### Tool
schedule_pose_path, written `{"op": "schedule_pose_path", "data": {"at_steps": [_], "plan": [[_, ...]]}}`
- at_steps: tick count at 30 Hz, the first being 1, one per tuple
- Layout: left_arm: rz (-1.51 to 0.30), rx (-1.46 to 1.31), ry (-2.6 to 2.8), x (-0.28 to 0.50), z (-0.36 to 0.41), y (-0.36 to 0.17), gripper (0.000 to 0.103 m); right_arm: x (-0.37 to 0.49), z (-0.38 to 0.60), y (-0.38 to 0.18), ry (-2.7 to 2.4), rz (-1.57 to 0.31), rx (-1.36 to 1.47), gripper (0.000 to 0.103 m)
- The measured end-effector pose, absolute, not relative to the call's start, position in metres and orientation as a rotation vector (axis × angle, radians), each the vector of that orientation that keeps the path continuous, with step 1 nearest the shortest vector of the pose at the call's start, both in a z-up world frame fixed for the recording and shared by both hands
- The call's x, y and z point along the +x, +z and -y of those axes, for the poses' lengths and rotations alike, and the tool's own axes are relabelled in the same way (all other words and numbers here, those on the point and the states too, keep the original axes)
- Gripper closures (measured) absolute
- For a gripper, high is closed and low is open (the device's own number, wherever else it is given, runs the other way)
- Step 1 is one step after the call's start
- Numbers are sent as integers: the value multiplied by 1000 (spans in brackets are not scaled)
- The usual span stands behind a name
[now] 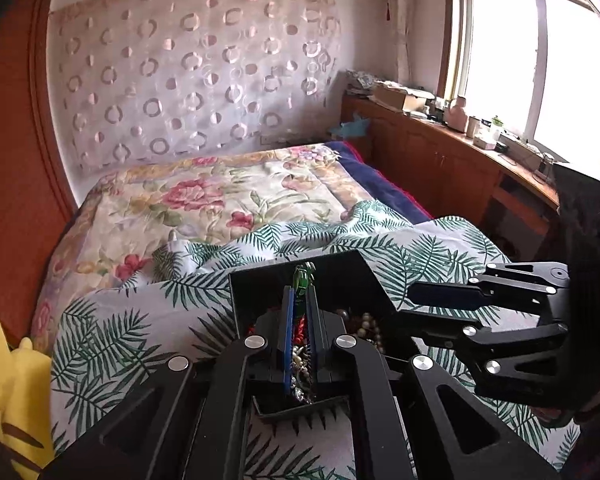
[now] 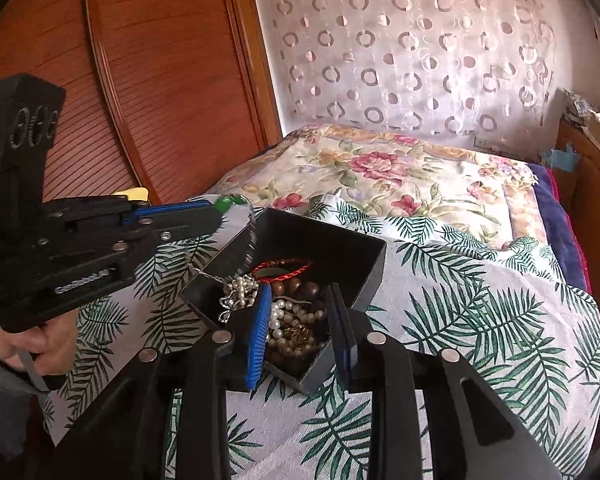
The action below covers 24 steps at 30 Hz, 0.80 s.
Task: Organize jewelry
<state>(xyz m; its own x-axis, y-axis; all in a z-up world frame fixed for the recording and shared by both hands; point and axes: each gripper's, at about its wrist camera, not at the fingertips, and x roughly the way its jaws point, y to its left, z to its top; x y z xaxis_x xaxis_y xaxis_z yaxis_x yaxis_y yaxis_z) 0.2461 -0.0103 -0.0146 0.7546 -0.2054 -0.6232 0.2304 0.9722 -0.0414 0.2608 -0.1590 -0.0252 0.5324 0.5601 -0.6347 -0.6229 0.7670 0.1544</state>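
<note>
The left gripper [image 2: 220, 210] is closed on a green pendant [image 2: 227, 201]. The blue pads pinch it at the tips, and a thin silver chain [image 2: 204, 274] hangs from it down into the black box [image 2: 370, 276]. In the left wrist view the pendant [image 1: 305, 278] stands between the two pads, above the box [image 1: 356, 276]. A hand [image 2: 40, 346] grips the handle of this gripper at the left edge of the right wrist view.

The right gripper [image 2: 300, 332] is partly open and holds nothing. Its jaws stand apart over the near corner of the box, with the jewelry visible in the gap between them. In the left wrist view the right gripper [image 1: 410, 310] comes in from the right side and its tips are at the right wall of the box.

Inside the box lies a pile of jewelry: white pearls [image 2: 278, 322], dark wooden beads [image 2: 300, 290], a red cord [image 2: 282, 270] and a gold piece [image 2: 298, 334]. The box rests on a cloth [image 2: 480, 320] with green leaves, spread over a bed with a flowered quilt [image 2: 400, 176]. A yellow plush toy [image 1: 14, 396] is at the left of the bed.
</note>
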Motion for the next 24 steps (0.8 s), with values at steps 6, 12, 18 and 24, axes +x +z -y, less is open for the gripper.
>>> {"op": "schedule_pose_path", "data": {"at_steps": [6,12,18,24], "plan": [[-643,47,-206,235,11,-15,61,243,167,-22,675,-692,-80,72],[-595,47,-143,210,8,-13,18,221,183,-16,613,-643,-57,60],[-535,41,-103,176,8,-6,8,196,201,-3,554,-577,-17,36],[-501,15,-94,137,7,-1,8,165,211,9,506,-505,5,12]]}}
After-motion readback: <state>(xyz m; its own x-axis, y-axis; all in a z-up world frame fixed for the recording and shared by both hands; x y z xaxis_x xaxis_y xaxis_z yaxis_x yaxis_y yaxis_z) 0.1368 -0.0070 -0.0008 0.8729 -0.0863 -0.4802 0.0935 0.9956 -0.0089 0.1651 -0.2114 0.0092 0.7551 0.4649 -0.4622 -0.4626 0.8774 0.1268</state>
